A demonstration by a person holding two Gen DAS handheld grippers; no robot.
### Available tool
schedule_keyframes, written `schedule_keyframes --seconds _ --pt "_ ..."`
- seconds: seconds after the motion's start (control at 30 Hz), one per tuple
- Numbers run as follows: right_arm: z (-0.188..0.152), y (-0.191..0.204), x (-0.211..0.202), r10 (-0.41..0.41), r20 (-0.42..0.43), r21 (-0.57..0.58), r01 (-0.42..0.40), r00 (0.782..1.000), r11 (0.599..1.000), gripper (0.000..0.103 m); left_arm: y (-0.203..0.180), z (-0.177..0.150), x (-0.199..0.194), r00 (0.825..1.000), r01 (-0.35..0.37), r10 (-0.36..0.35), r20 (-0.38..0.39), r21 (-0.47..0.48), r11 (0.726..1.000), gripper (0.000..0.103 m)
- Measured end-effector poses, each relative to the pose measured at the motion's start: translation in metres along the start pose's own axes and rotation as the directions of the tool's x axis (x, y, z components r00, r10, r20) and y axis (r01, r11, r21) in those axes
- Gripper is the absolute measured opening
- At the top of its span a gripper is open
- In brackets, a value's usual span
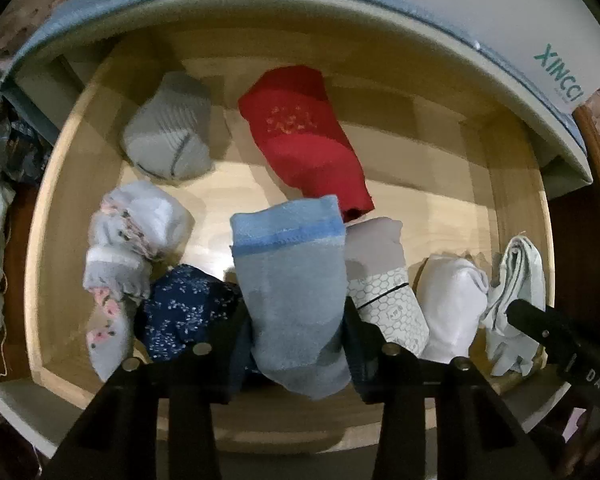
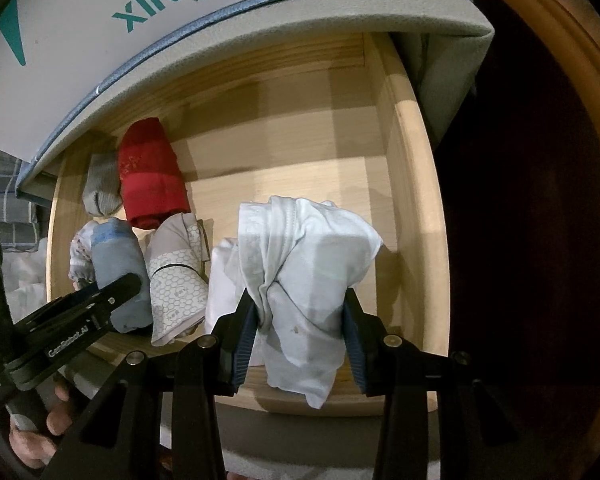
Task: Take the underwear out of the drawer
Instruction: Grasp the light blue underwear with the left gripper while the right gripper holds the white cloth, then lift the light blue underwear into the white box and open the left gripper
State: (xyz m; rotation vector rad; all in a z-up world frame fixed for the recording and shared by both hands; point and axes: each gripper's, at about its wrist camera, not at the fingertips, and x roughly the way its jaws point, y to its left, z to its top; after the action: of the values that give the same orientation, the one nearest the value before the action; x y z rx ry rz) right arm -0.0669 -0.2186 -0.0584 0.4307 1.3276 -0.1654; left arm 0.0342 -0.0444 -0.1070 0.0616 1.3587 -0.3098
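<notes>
Left gripper (image 1: pixel 296 344) fingers clamped on blue roll (image 1: pixel 292 292) — right gripper (image 2: pixel 300 332) on white garment (image 2: pixel 308 272) (navy bundle (image 1: pixel 184 308) left-view only).

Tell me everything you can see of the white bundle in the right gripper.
The white bundle is a soft, crumpled piece of pale fabric, twisted and knotted near its middle, with faint grey marks and a thin dark seam line. The right gripper is shut on it, pads pressing its lower sides; its top flares above the jaws and a loose end hangs below. It stands upright near the front right of the wooden drawer, beside another white roll on its left.
</notes>
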Motion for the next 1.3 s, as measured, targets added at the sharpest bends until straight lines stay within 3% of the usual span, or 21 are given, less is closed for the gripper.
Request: schedule_keyframes --seconds 0.37,0.63,0.9,1.13,1.2,1.3 --pt "-0.001 0.001 0.001 -0.009 0.001 0.000 0.009 1.000 1.000 0.038 0.007 -0.007 -0.035 0.996 0.076 -0.077 0.051 0.029 0.997 0.040" --pt "-0.001 0.001 0.001 -0.011 0.001 -0.002 0.011 1.000 1.000 0.038 0.006 -0.012 -0.058 0.989 0.033 -0.043 0.141 0.077 0.996 0.040" --pt "-0.001 0.002 0.001 -0.016 0.001 -0.009 0.016 1.000 1.000 0.038 0.007 -0.019 -0.097 0.964 -0.011 -0.026 0.263 0.137 0.991 0.040" --pt "-0.001 0.002 0.001 -0.014 0.000 -0.007 0.013 1.000 1.000 0.038 0.002 -0.014 -0.156 0.911 -0.023 -0.061 0.408 0.198 0.980 0.040" --pt "-0.001 0.002 0.001 -0.011 0.000 -0.004 0.011 1.000 1.000 0.038 0.001 -0.008 -0.178 0.887 -0.022 -0.079 0.456 0.212 0.977 0.040" --pt "-0.002 0.001 0.002 -0.006 0.000 -0.002 0.006 1.000 1.000 0.038 -0.001 0.002 -0.209 0.835 -0.045 -0.086 0.543 0.224 0.974 0.040"
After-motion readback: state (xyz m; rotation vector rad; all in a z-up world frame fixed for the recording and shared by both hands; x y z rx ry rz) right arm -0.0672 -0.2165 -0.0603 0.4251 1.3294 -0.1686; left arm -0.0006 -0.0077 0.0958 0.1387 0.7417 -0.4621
